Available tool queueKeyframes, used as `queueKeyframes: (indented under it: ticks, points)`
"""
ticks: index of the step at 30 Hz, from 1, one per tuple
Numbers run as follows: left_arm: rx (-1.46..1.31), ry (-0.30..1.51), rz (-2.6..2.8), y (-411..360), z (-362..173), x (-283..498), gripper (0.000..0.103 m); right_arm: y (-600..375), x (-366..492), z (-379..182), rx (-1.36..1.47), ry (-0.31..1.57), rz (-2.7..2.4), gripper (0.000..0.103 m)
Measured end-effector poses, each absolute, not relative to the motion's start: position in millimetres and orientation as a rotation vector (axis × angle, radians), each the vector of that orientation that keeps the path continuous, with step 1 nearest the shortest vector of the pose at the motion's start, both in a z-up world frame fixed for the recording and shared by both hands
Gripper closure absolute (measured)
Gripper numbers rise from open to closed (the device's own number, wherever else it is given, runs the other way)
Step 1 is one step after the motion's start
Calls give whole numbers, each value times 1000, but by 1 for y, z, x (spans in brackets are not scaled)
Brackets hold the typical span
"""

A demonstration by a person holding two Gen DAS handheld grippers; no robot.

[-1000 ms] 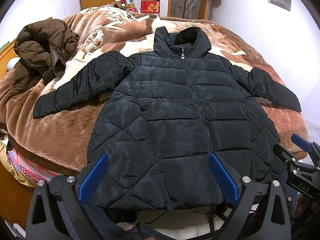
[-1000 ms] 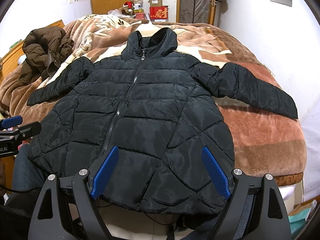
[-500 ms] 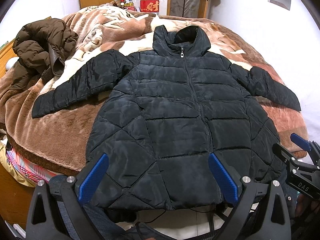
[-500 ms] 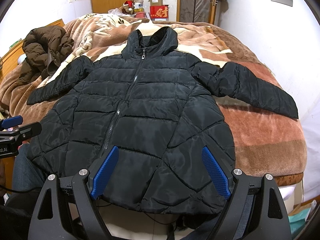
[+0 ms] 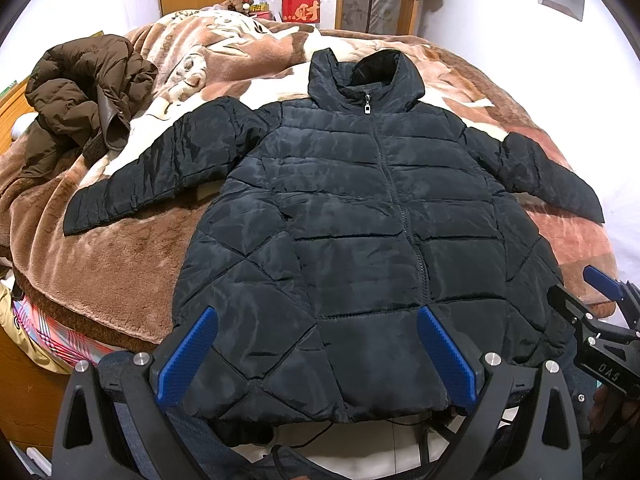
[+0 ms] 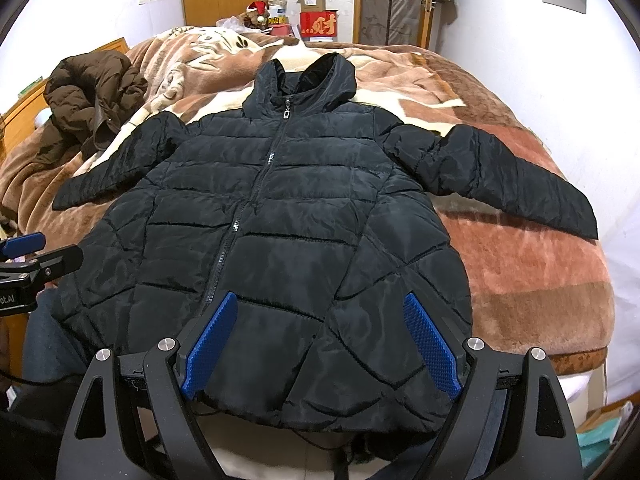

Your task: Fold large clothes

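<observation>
Hovering level — both tongs point(image 5: 316, 354) point(image 6: 320, 344) agape, jacket point(image 5: 360, 240) flat

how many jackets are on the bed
2: a black puffer jacket spread flat mid-bed, and a brown puffer jacket crumpled at the left edge. More could be hidden beneath it.

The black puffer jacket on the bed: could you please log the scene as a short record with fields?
garment: black puffer jacket, face up, zipped, both sleeves spread out
surface: brown plush blanket on the bed
nearby: brown coat, bunched at the jacket's left
left tool: open, near the hem, holding nothing
right tool: open, near the hem, holding nothing
folding: not yet begun
</observation>
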State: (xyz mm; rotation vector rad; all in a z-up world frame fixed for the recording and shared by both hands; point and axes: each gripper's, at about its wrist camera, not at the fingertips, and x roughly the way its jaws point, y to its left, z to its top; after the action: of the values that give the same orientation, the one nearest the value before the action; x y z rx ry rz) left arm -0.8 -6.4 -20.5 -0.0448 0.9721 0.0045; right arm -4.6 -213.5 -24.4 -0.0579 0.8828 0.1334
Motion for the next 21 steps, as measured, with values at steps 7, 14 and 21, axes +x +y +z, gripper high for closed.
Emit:
queueKeyframes:
  ticks: [7, 14, 21]
  points:
    - [-36, 970, 27, 6, -27, 6, 2, -213, 2, -26, -50, 897, 160, 17]
    - [-62, 972, 87, 39, -34, 31, 2, -201, 33, -26, -81, 907, 177, 17]
    - [-104, 965, 191, 96, -49, 61, 2, -186, 71, -31, -92, 913, 206, 17]
